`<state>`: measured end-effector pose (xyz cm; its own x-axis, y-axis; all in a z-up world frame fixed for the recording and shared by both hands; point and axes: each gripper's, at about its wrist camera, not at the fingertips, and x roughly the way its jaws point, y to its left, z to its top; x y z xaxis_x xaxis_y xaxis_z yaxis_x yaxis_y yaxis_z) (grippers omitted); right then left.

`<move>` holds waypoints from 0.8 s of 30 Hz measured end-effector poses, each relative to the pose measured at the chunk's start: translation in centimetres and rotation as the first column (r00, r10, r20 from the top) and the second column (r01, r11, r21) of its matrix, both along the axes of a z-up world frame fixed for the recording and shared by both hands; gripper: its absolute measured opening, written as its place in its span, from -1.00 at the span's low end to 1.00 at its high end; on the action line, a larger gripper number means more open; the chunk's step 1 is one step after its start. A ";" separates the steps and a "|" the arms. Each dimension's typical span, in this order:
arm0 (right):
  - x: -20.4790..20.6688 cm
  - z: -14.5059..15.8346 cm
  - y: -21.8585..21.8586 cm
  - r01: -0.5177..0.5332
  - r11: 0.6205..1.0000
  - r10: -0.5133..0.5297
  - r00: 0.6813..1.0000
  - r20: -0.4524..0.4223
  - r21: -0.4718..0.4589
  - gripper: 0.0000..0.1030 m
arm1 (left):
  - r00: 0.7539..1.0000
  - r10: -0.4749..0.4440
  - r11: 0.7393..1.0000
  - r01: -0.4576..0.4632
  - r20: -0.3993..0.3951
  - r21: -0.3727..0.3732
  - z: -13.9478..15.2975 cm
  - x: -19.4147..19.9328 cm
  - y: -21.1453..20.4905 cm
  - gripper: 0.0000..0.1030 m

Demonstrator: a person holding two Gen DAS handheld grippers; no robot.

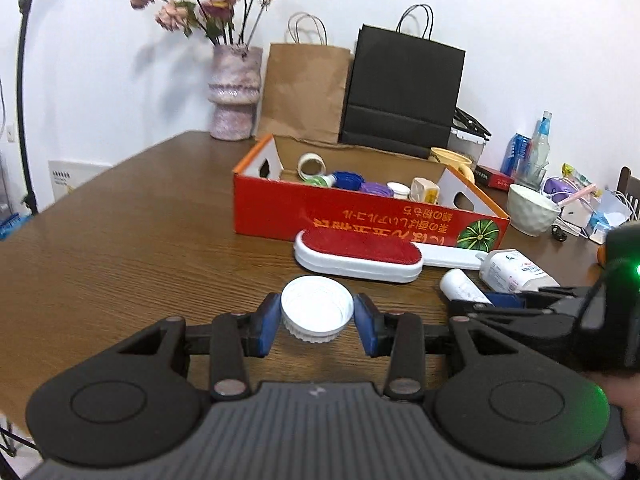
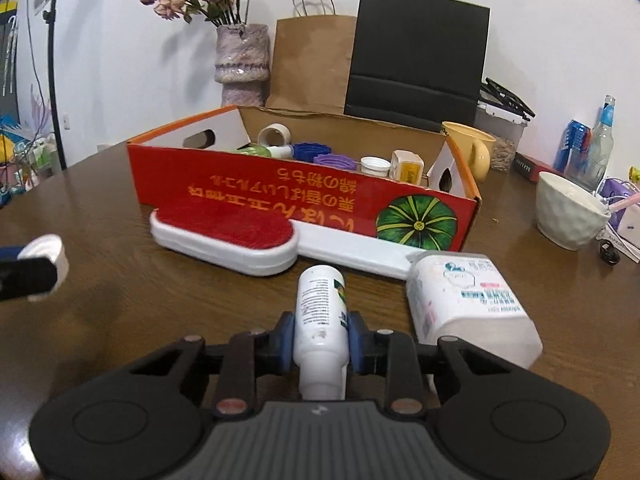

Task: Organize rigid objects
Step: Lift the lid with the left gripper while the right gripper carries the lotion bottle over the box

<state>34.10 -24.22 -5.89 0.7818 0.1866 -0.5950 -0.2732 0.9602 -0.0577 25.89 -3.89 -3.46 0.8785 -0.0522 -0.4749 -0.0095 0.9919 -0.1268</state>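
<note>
Setting: brown wooden desk point(image 1: 120, 240) against a white wall, cluttered along its far and right edges.
White cap: a ribbed white screw cap point(image 1: 317, 314), open side up, sits between the blue pads of the left gripper point(image 1: 317, 320); it seems lifted off the desk, though I cannot be sure.
Left gripper: clenched on the white cap, both pads pressing its rim.
White bottle: a slim white bottle point(image 2: 320, 320) lies lengthwise between the pads of the right gripper point(image 2: 320, 338), its far end pointing to 12 o'clock toward the box.
Right gripper: grasping the white bottle, pads touching both of its sides.
Lint brush: white-handled brush with a red pad point(image 2: 224, 236), lying flat at 11 o'clock from the bottle, just beside the box's front wall.
Squat container: a white labelled container point(image 2: 468, 300) on its side at 2 o'clock from the bottle, touching the brush's handle end.
Box: red and orange cardboard box point(image 2: 280, 196) with a green pumpkin picture, at 12 o'clock; inside lie a tape roll point(image 2: 274, 134), a blue lid point(image 2: 308, 150), a purple lid point(image 2: 334, 160) and other small white items.
Behind the box: brown paper bag point(image 2: 312, 64), black paper bag point(image 2: 416, 60), and a vase of dried flowers point(image 2: 240, 64) at 11 o'clock.
Right side: yellow mug point(image 2: 472, 148) touching the box's corner, white bowl point(image 2: 568, 212) at 2 o'clock, bottles beyond it.
</note>
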 end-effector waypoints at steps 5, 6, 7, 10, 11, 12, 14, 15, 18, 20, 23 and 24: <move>-4.3 2.1 -0.4 -0.025 0.997 0.019 0.996 0.087 0.069 -0.48 | 0.999 0.021 1.000 -0.021 0.030 -0.001 1.1 -1.8 0.2 -0.22; -5.1 2.6 -0.6 -0.029 0.996 0.020 0.994 0.108 0.079 -0.48 | 0.999 0.022 1.000 -0.023 0.045 0.006 1.5 -2.3 0.1 -0.22; -6.0 3.2 -0.8 -0.030 0.995 0.018 0.992 0.128 0.091 -0.48 | 0.998 0.023 1.000 -0.024 0.059 0.015 1.8 -2.8 0.0 -0.22; -8.4 4.7 -1.5 -0.028 0.992 0.006 0.984 0.180 0.120 -0.48 | 0.994 0.020 0.998 -0.026 0.109 0.049 2.9 -4.5 -0.5 -0.22; -9.0 5.2 -1.8 -0.026 0.992 0.001 0.981 0.195 0.125 -0.48 | 0.992 0.019 0.998 -0.026 0.122 0.053 3.2 -4.9 -0.7 -0.22; -9.6 5.7 -2.0 -0.026 0.991 -0.002 0.978 0.210 0.130 -0.48 | 0.991 0.017 0.998 -0.024 0.136 0.056 3.5 -5.4 -0.8 -0.22; -10.6 6.5 -2.3 -0.030 0.990 -0.003 0.973 0.232 0.140 -0.48 | 0.987 0.015 0.998 -0.025 0.161 0.055 4.3 -6.3 -1.0 -0.22; -11.2 6.9 -2.4 -0.035 0.989 -0.001 0.970 0.243 0.141 -0.47 | 0.985 0.016 0.998 -0.026 0.171 0.054 4.5 -6.7 -1.0 -0.22; -12.8 7.8 -2.4 -0.051 0.988 0.009 0.962 0.274 0.146 -0.48 | 0.980 0.024 0.998 -0.034 0.198 0.049 5.2 -7.8 -0.9 -0.22; -13.6 8.3 -2.4 -0.062 0.987 0.017 0.957 0.288 0.147 -0.48 | 0.977 0.031 0.998 -0.042 0.210 0.047 5.6 -8.4 -0.8 -0.22; -14.3 8.8 -2.2 -0.073 0.986 0.024 0.953 0.303 0.152 -0.48 | 0.972 0.034 0.998 -0.045 0.232 0.044 6.0 -9.3 -0.4 -0.22; -14.3 9.0 -2.1 -0.077 0.985 0.028 0.952 0.305 0.152 -0.48 | 0.970 0.035 0.998 -0.046 0.239 0.041 6.1 -9.5 -0.2 -0.22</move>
<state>19.84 -26.31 3.11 0.9061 0.3059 -0.2924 -0.3173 0.9483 0.0087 16.37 -4.14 2.61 0.9676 0.0026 -0.2525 -0.0249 0.9961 -0.0850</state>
